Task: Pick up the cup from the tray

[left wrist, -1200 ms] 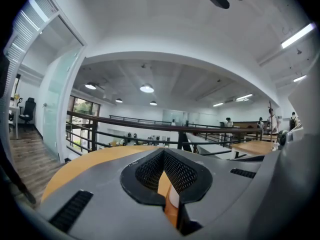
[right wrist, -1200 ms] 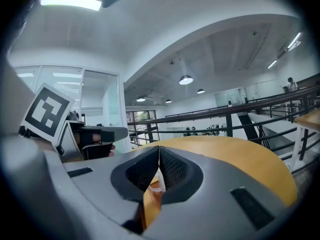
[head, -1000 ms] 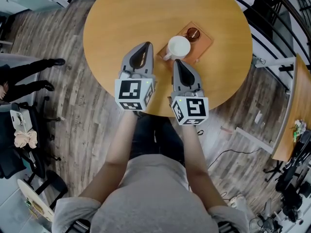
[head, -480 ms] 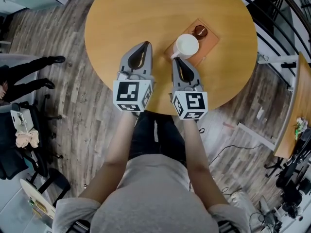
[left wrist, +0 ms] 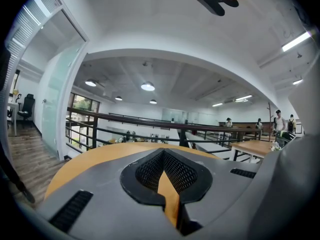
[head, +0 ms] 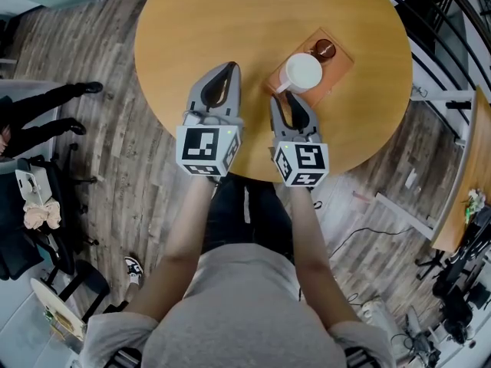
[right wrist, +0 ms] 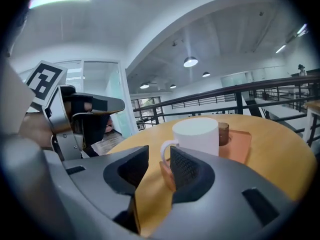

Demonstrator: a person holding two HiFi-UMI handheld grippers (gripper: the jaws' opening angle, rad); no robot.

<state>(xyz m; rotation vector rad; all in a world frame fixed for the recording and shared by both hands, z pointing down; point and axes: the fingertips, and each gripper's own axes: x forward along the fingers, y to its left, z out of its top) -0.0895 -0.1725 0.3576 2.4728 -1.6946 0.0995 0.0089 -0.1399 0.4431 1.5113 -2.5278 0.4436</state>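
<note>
A white cup (head: 303, 71) stands on an orange tray (head: 338, 66) at the right of the round wooden table (head: 230, 21); a small brown glass (head: 326, 50) stands behind it. In the right gripper view the cup (right wrist: 196, 135) turns its handle (right wrist: 164, 153) toward me. My right gripper (head: 282, 100) (right wrist: 159, 170) is open, its jaws have just been opening, and the handle sits just beyond the gap, untouched. My left gripper (head: 228, 70) (left wrist: 163, 156) hangs over the table left of the tray, shut and empty.
Black railings (head: 430, 21) run past the table's right side, and a second wooden table (head: 459, 175) stands beyond. A seated person's legs and shoes (head: 54, 110) are on the plank floor at the left. The left gripper (right wrist: 75, 115) shows beside the right one.
The right gripper's jaws have parted, and it has sunk toward the table at the cup's handle. Cup and tray sit further up and right in the head view.
</note>
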